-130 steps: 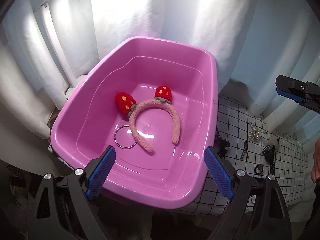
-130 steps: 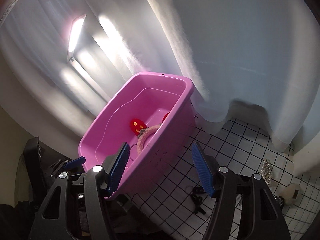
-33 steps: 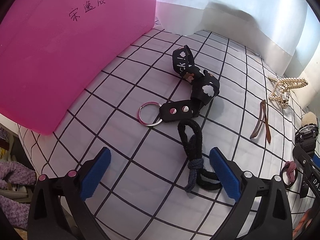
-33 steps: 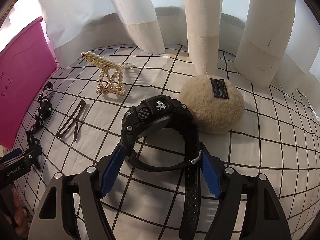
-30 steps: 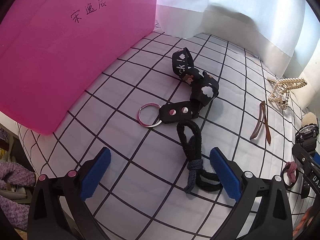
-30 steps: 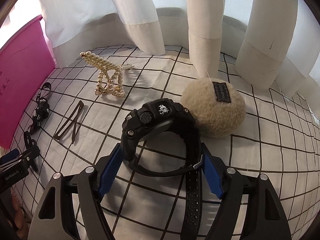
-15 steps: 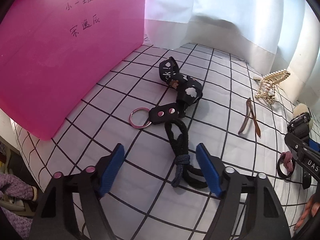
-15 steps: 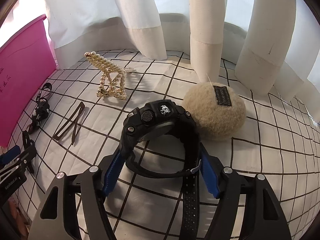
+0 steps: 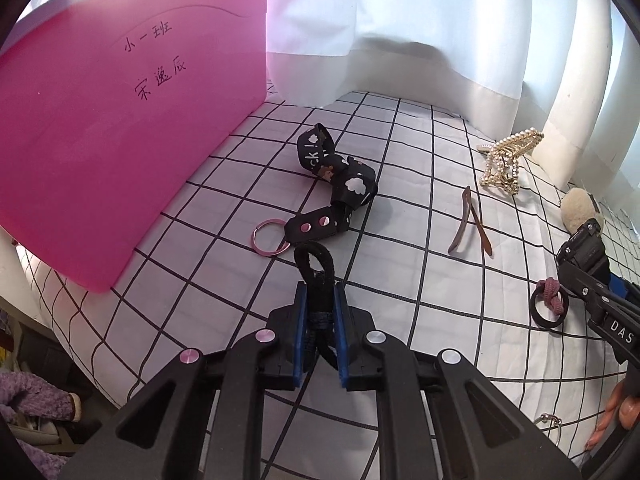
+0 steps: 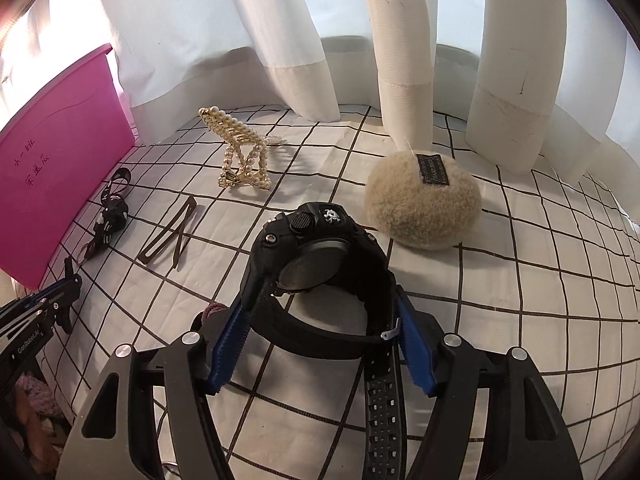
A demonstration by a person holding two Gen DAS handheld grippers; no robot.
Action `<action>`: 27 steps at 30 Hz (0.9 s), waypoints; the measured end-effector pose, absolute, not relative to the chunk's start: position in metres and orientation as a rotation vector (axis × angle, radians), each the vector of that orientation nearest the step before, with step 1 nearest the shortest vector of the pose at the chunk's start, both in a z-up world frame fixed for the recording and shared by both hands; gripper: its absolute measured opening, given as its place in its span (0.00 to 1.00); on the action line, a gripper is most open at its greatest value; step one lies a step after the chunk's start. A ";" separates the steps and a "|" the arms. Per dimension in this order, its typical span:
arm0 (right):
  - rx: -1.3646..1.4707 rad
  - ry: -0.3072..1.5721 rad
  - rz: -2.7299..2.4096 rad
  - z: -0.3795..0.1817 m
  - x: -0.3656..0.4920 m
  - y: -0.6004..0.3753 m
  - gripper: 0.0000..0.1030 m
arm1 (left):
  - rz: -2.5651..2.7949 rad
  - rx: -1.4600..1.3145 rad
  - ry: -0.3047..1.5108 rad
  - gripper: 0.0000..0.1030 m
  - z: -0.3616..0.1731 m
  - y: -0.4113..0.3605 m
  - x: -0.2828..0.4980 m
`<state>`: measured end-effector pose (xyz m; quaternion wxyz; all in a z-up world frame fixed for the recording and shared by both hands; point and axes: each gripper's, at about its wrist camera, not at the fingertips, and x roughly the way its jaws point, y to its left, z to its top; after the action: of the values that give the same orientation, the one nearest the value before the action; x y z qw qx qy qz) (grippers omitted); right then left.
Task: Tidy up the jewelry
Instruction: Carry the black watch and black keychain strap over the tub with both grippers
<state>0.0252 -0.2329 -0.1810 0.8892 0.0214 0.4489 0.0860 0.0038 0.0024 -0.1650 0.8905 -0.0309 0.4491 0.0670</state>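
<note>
My left gripper (image 9: 319, 308) is shut on a black braided cord bracelet (image 9: 316, 268) lying on the checked cloth; its loop sticks out past the pads. My right gripper (image 10: 320, 332) is closed on the strap of a black digital watch (image 10: 316, 248), both blue pads pressing on the band. The pink tub (image 9: 100, 132) stands at the left, also in the right wrist view (image 10: 48, 184). The right gripper and the watch (image 9: 584, 248) show at the left view's right edge.
On the cloth lie a black printed keychain strap with a ring (image 9: 336, 184), a brown hair clip (image 9: 468, 224), a pearl claw clip (image 10: 240, 160), a beige fluffy pouf (image 10: 424, 204) and a maroon hair tie (image 9: 550, 300). White curtains hang behind.
My left gripper has moved forward and shut on the black cord bracelet. My right gripper has tightened on the watch strap, and the watch has tipped up a little.
</note>
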 end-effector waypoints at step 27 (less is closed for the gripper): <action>0.009 0.677 0.295 0.011 -0.006 -0.173 0.64 | 0.054 -0.093 0.710 0.13 0.016 0.070 -0.007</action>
<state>-0.0057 -0.1730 0.0110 0.9326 0.0045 0.3308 0.1442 -0.0071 0.0701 0.0159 0.9363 -0.0457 0.3472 0.0264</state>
